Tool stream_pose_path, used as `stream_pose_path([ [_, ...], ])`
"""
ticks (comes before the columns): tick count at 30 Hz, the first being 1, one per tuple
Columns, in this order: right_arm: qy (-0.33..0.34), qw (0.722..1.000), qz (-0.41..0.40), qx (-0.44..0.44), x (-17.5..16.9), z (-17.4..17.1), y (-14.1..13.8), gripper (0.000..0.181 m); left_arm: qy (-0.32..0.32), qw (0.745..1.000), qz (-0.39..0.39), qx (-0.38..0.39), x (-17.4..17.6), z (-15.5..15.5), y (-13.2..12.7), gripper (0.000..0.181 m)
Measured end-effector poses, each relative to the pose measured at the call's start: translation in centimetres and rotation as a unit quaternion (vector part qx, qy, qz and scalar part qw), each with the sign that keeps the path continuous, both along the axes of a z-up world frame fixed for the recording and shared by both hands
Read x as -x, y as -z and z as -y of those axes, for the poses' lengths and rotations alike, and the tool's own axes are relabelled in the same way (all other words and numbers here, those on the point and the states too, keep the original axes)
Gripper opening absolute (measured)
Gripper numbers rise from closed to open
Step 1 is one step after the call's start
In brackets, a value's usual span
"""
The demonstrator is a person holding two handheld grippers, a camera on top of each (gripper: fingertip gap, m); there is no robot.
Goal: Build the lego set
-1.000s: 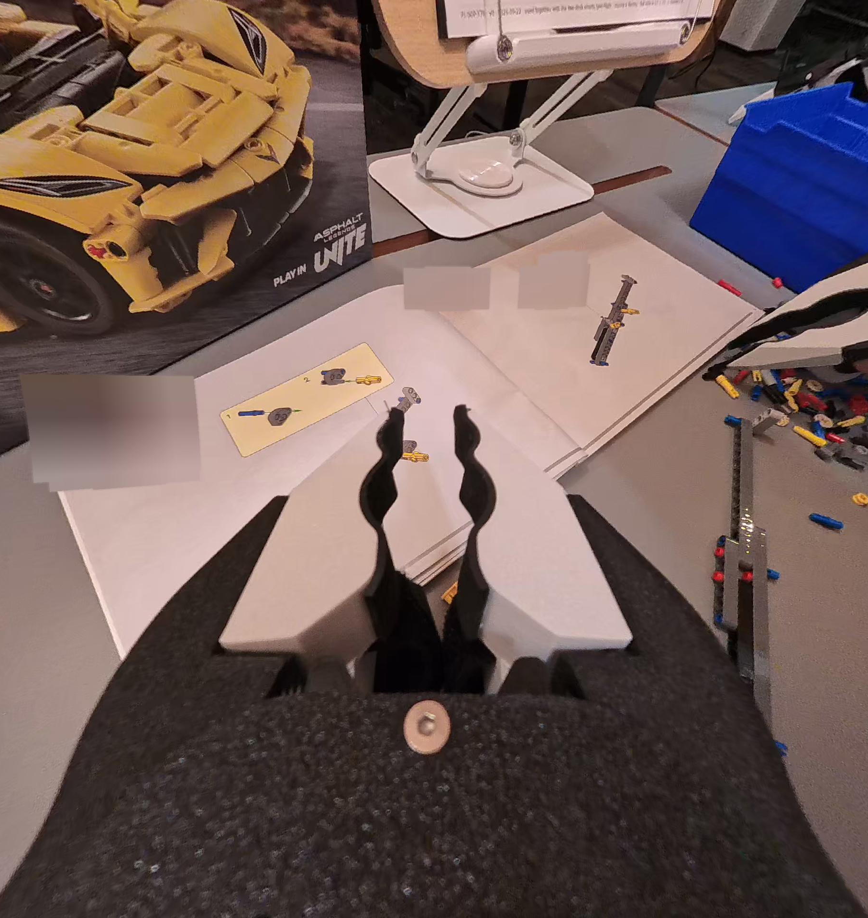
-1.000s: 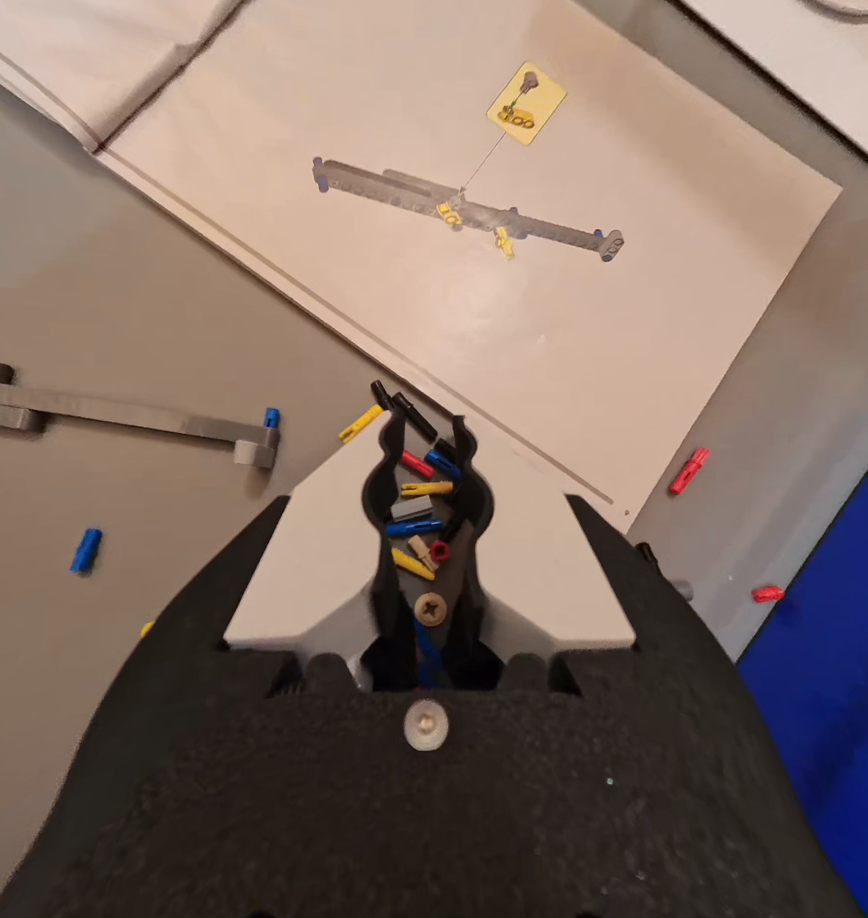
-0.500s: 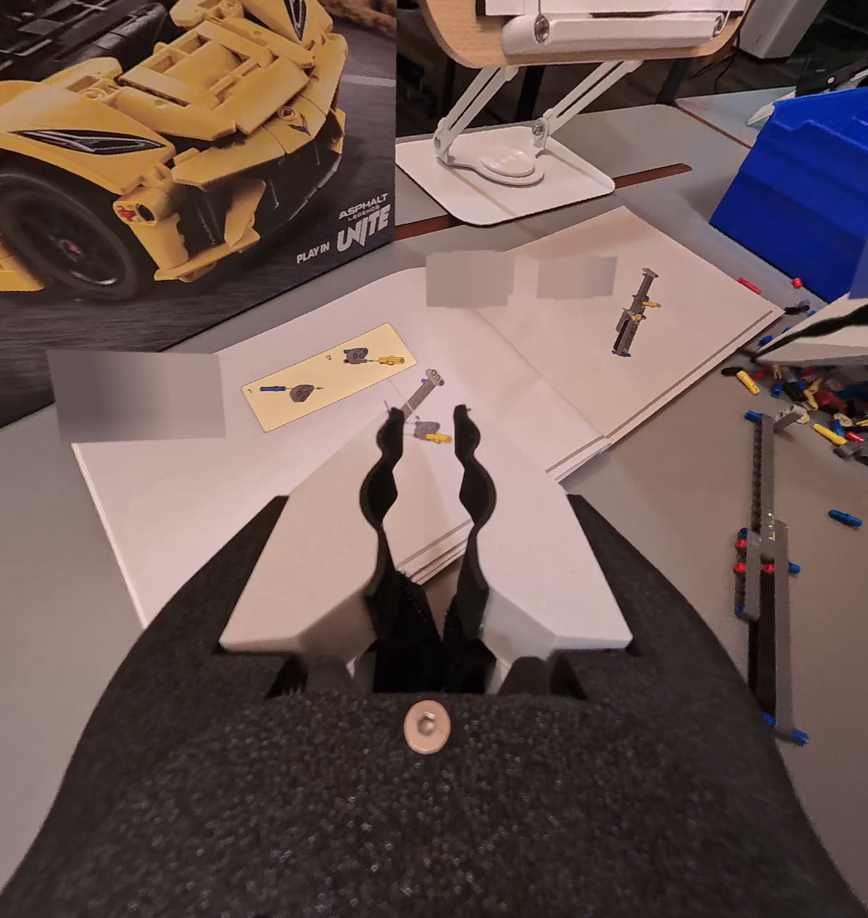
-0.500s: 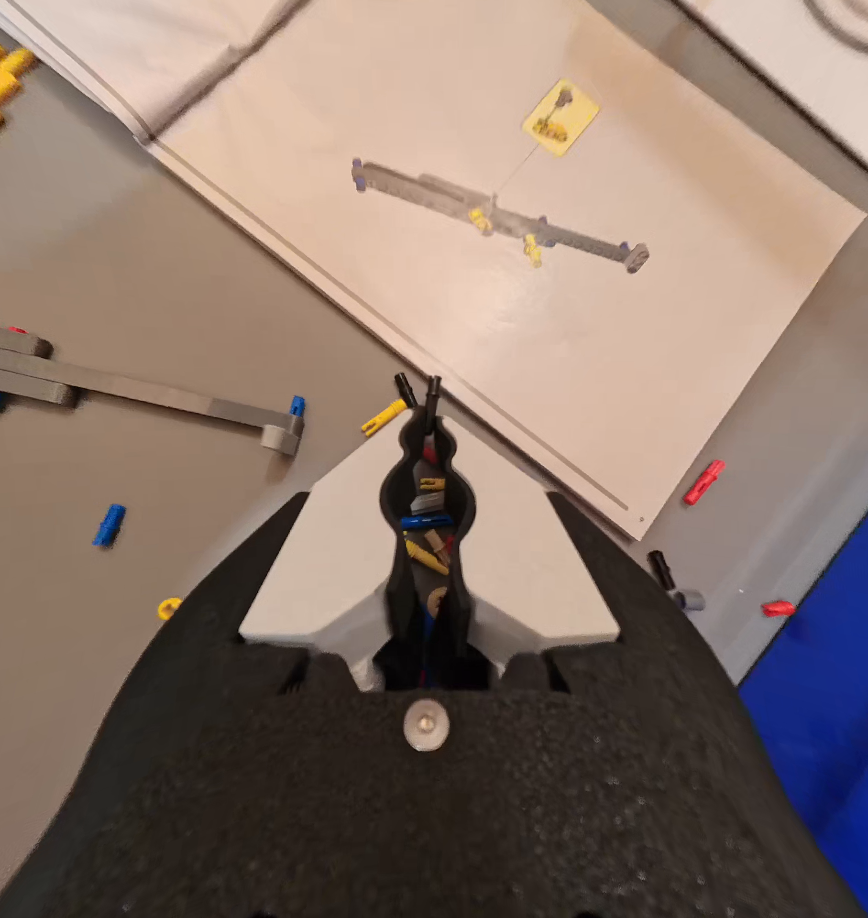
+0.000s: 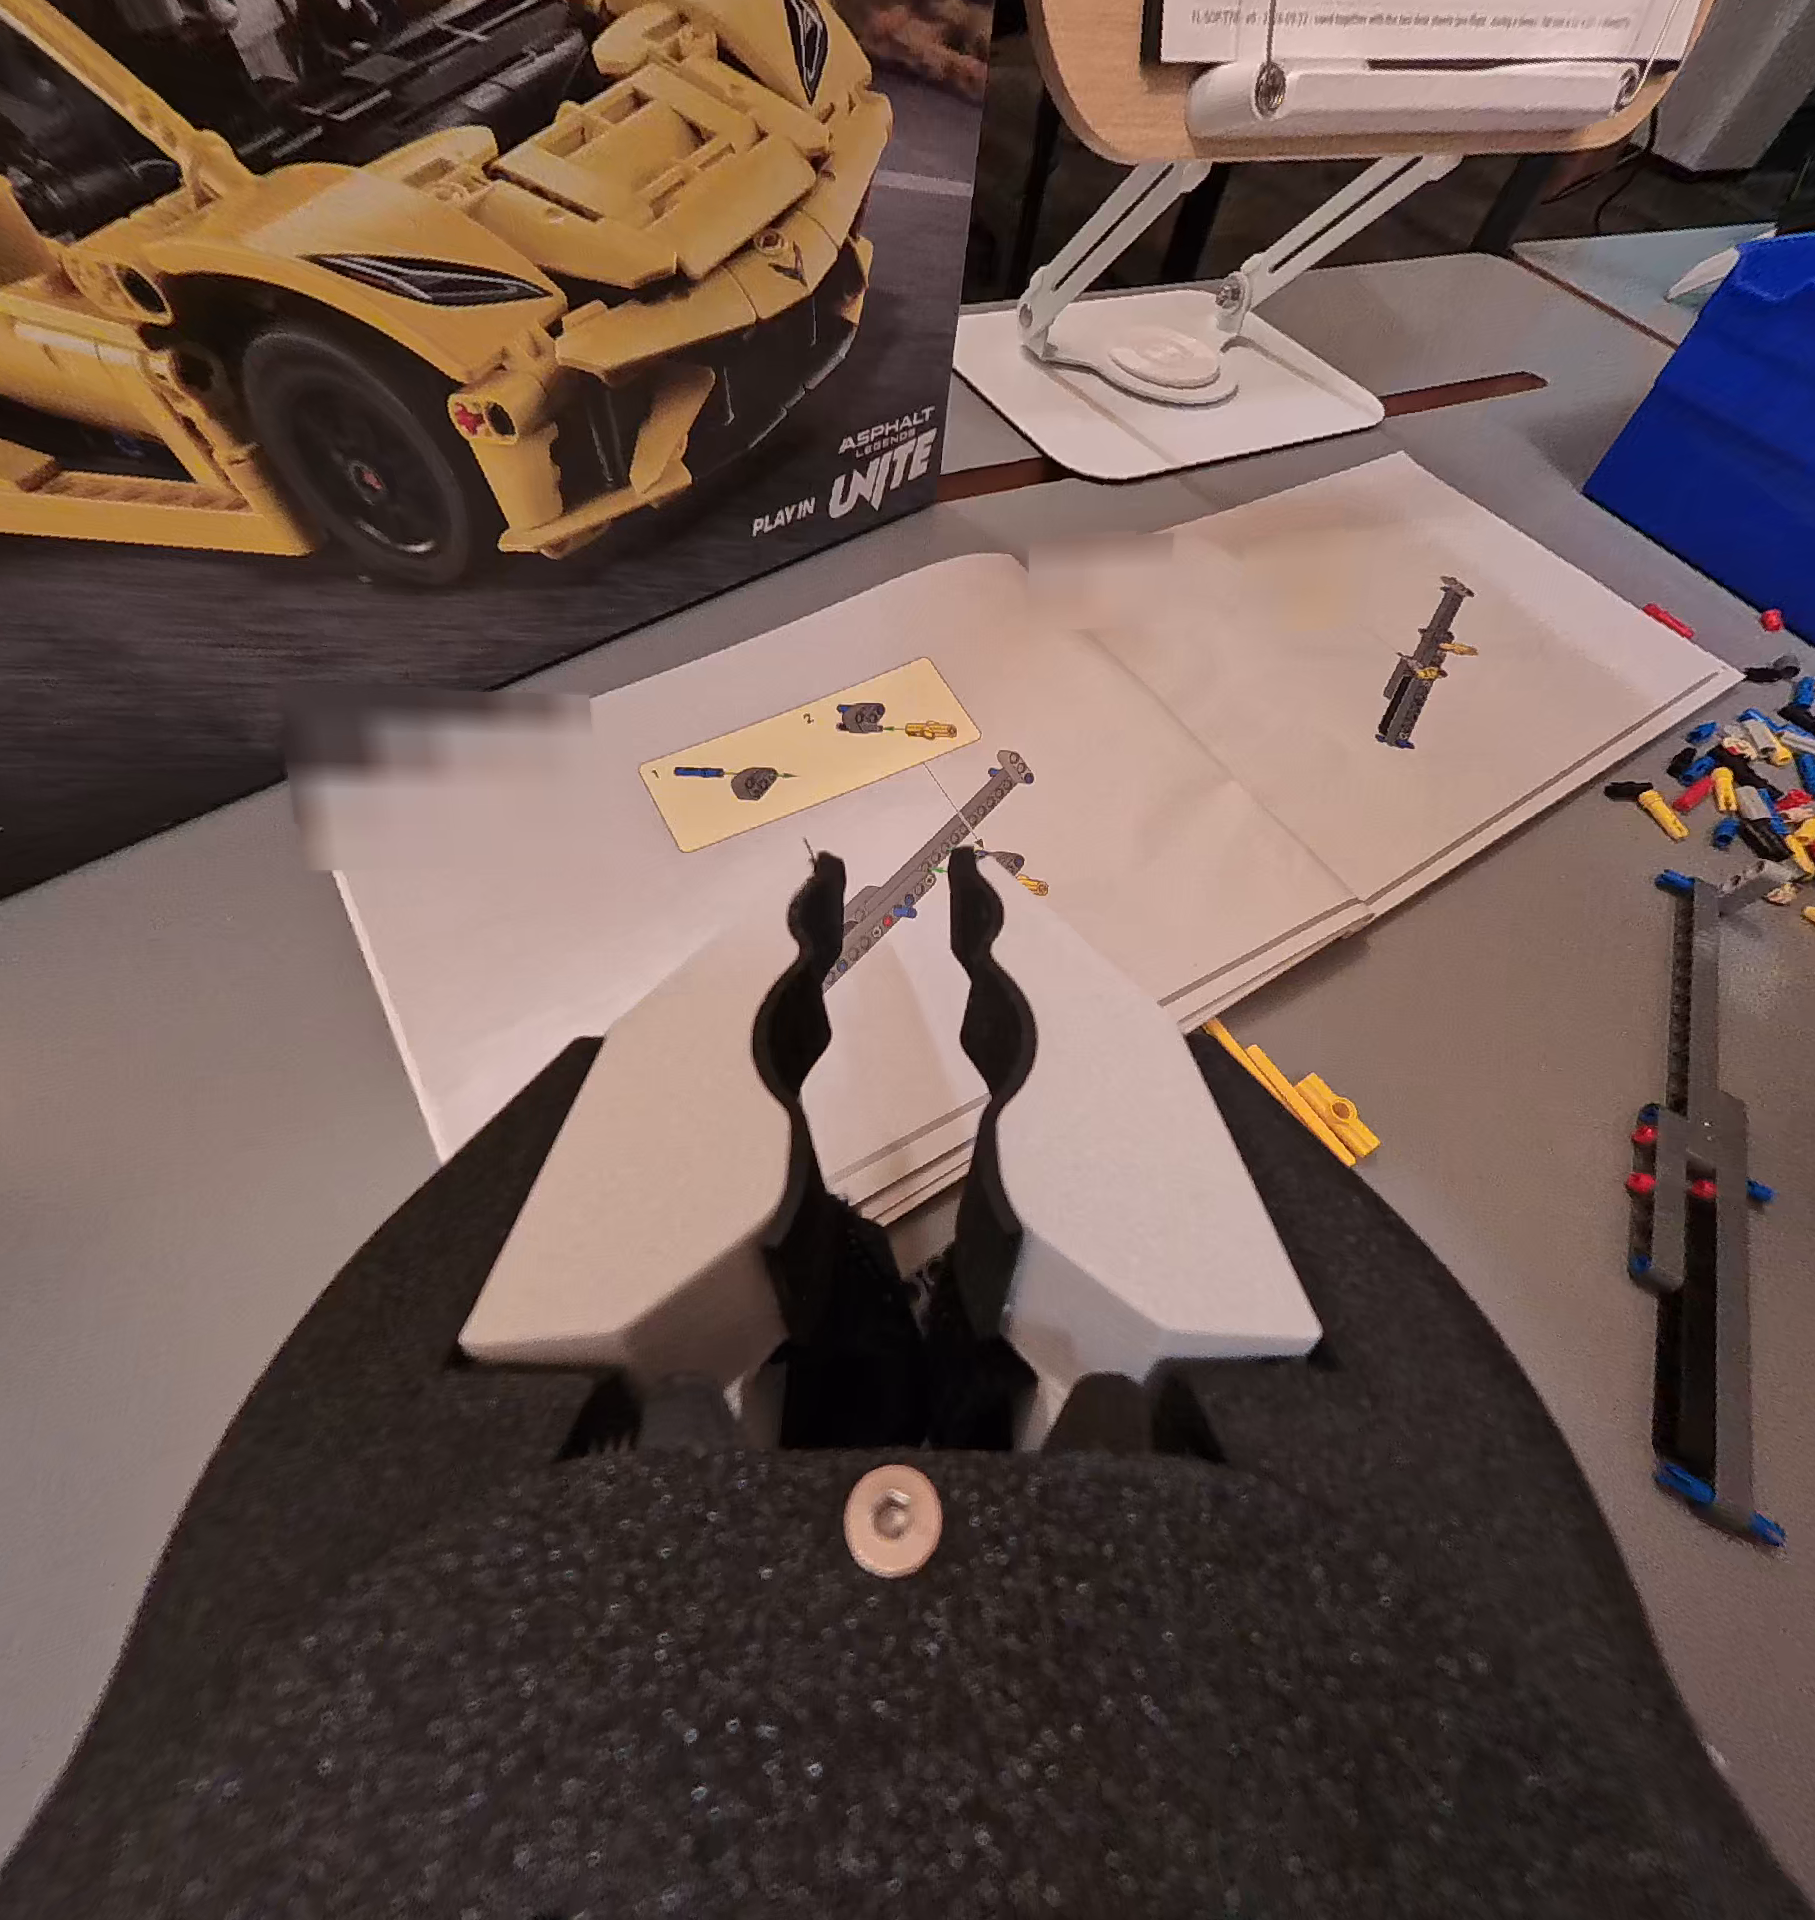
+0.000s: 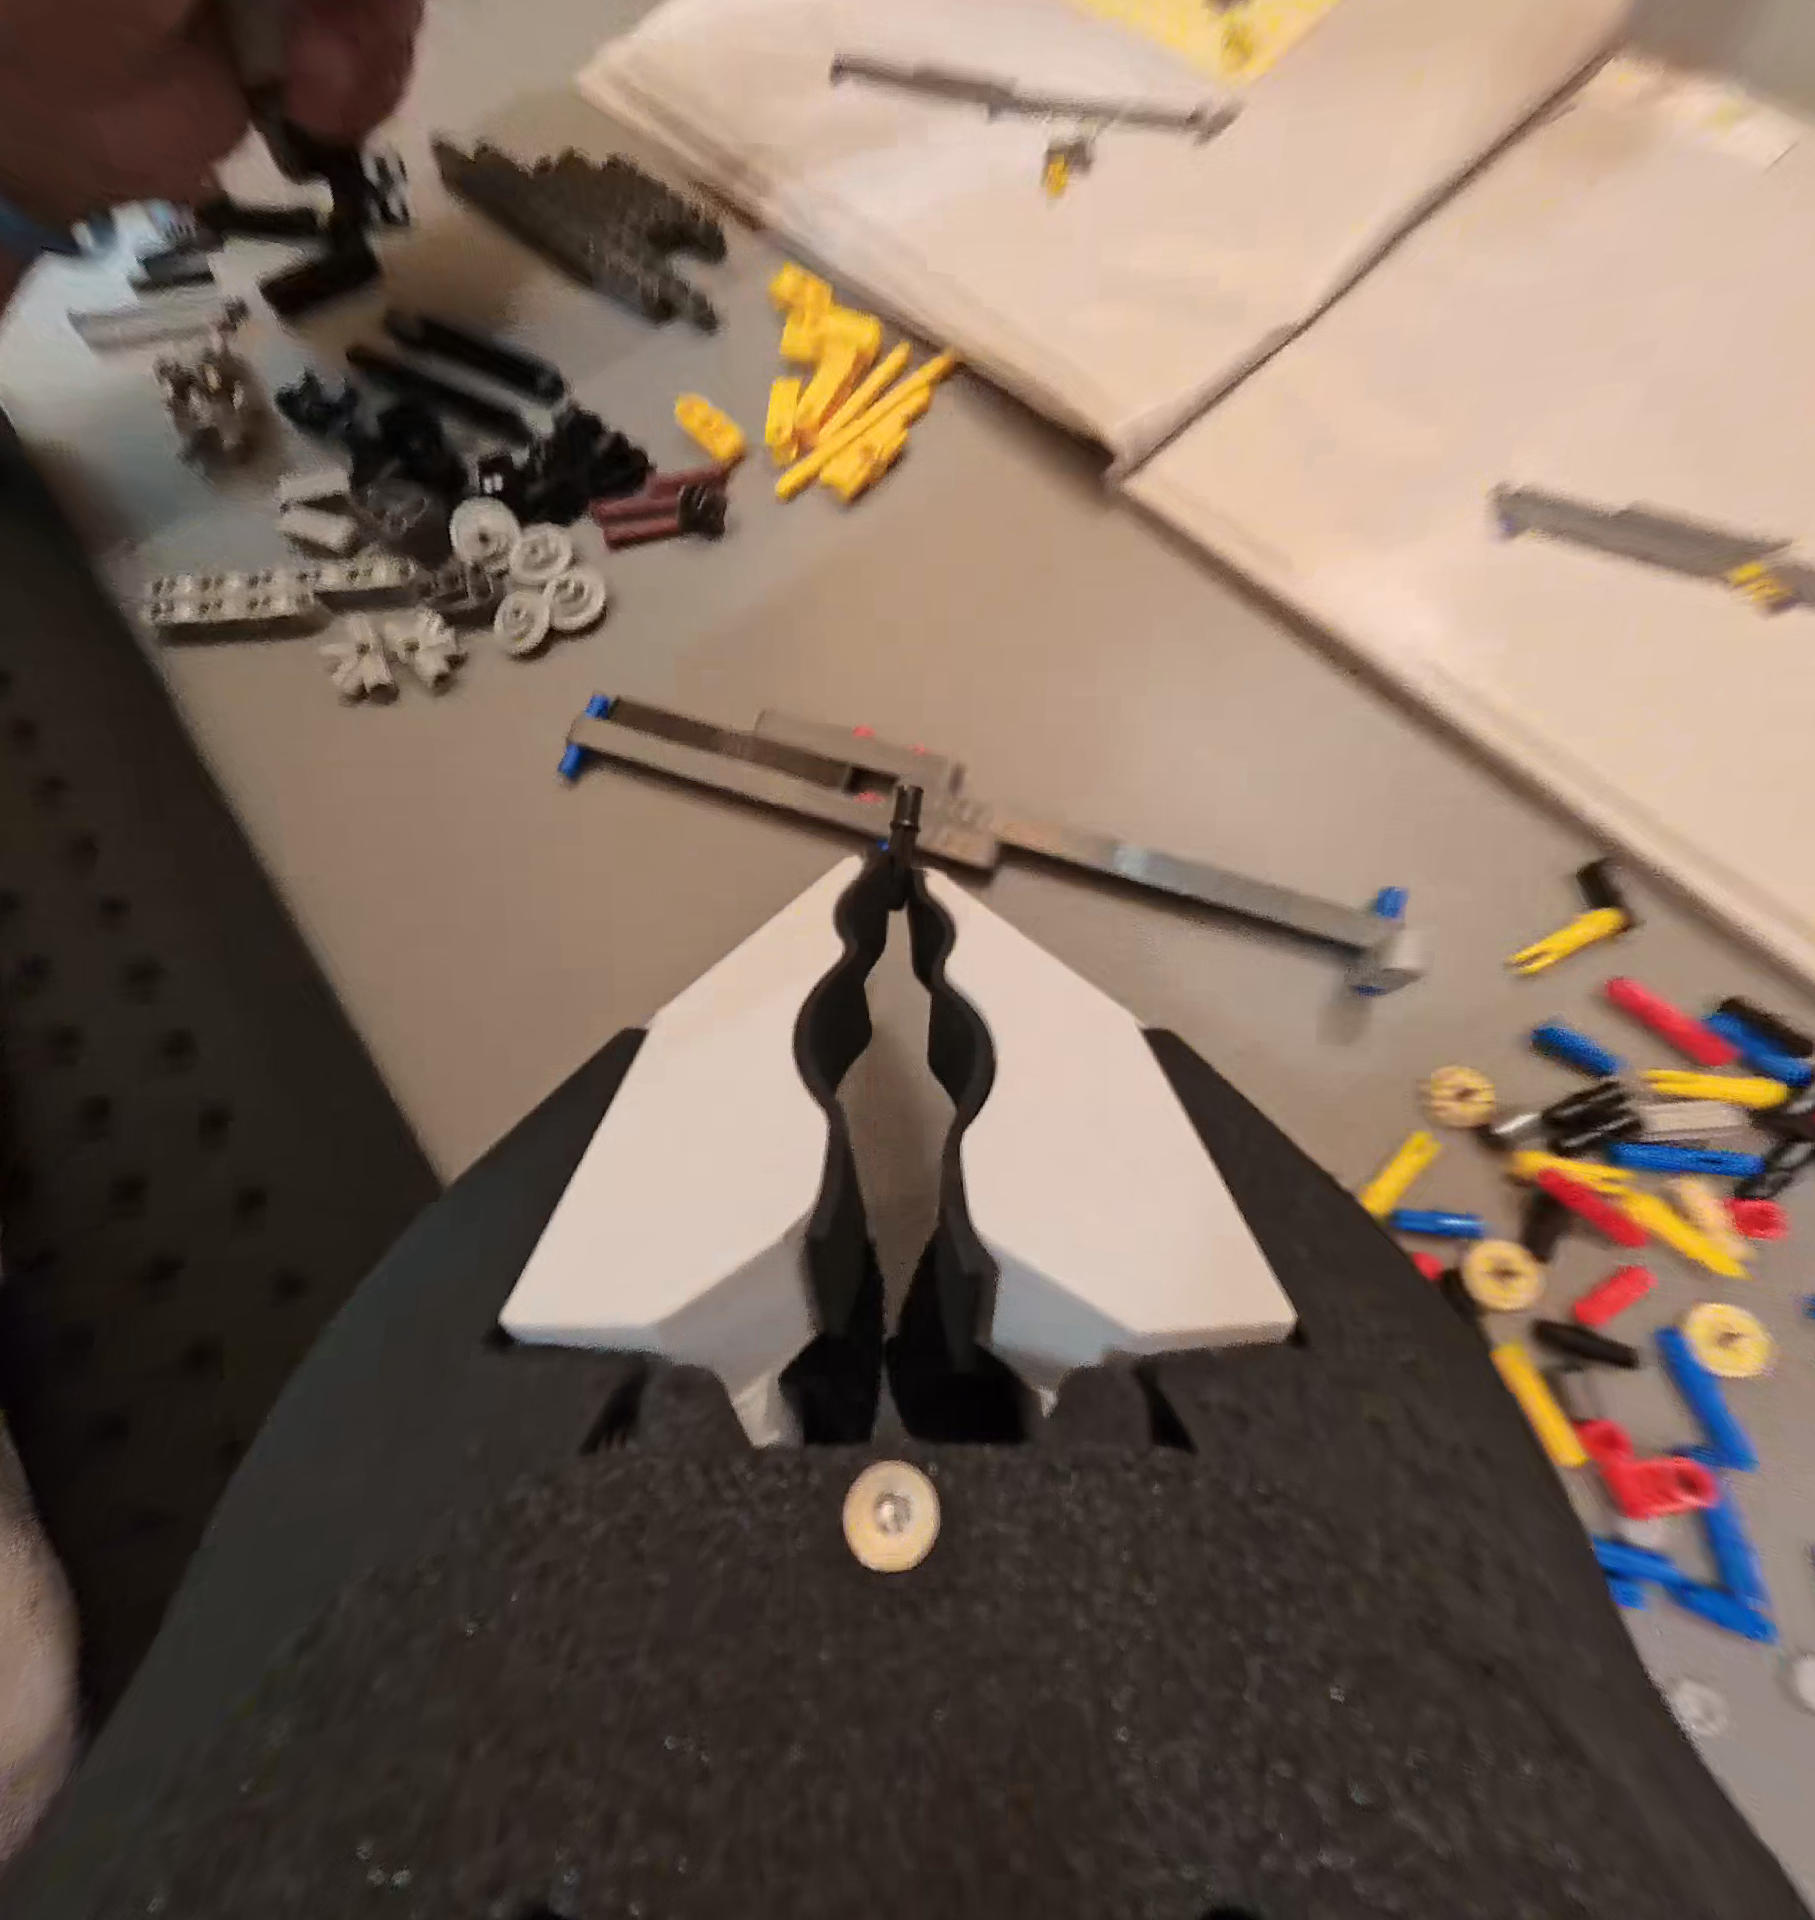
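My right gripper (image 6: 895,883) is shut on a small black pin (image 6: 905,812) and holds it just above the middle of the grey beam assembly (image 6: 996,831), which lies flat on the table with blue and red pins in it. The assembly also shows in the left wrist view (image 5: 1692,1195), at the right. My left gripper (image 5: 895,883) is open and empty, raised over the open instruction booklet (image 5: 1142,748). A heap of loose coloured pins (image 6: 1651,1174) lies right of the assembly; it also shows in the left wrist view (image 5: 1776,769).
The set's box (image 5: 415,312) stands at the back left. A white stand (image 5: 1163,384) and a blue bin (image 5: 1765,436) are behind the booklet. Yellow parts (image 6: 841,395), black and grey parts (image 6: 446,488) lie left. A hand (image 6: 155,94) holds a black piece far left.
My right gripper closed on a black pin from the heap and swung left to over the beam assembly. My left gripper drew back a little and stayed open.
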State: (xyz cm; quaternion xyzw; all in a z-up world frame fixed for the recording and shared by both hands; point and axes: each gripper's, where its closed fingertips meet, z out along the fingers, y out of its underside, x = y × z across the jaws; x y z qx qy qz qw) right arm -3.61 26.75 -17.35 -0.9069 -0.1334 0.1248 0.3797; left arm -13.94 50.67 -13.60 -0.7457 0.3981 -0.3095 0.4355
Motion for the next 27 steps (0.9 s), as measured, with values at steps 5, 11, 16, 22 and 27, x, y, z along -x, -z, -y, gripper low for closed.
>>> stream_pose_path([
  [5, -0.01, 0.998, 0.053, 0.042, 2.2, 1.2, 3.1, 0.003, 0.003, 1.0, -0.01, -0.016, 0.1, 0.3, -0.3, 0.018],
  [11, -0.003, 0.995, 0.086, 0.049, 2.3, 1.2, 4.0, 0.003, 0.016, 1.0, -0.009, -0.003, -0.3, 1.0, -0.1, 0.018],
  [16, 0.027, 0.996, 0.068, 0.042, 1.6, 1.0, 3.6, 0.01, 0.019, 1.0, -0.006, -0.005, -0.3, 1.2, -0.3, 0.018],
  [22, 0.139, 0.989, 0.048, 0.011, -3.8, 1.4, 1.7, 0.012, 0.02, 1.0, 0.001, -0.006, -0.4, 1.3, -0.7, 0.019],
  [27, 0.124, 0.988, 0.088, 0.036, -4.3, 2.2, 3.2, 0.013, 0.023, 1.0, -0.002, 0.0, -0.5, 1.5, -0.3, 0.019],
])
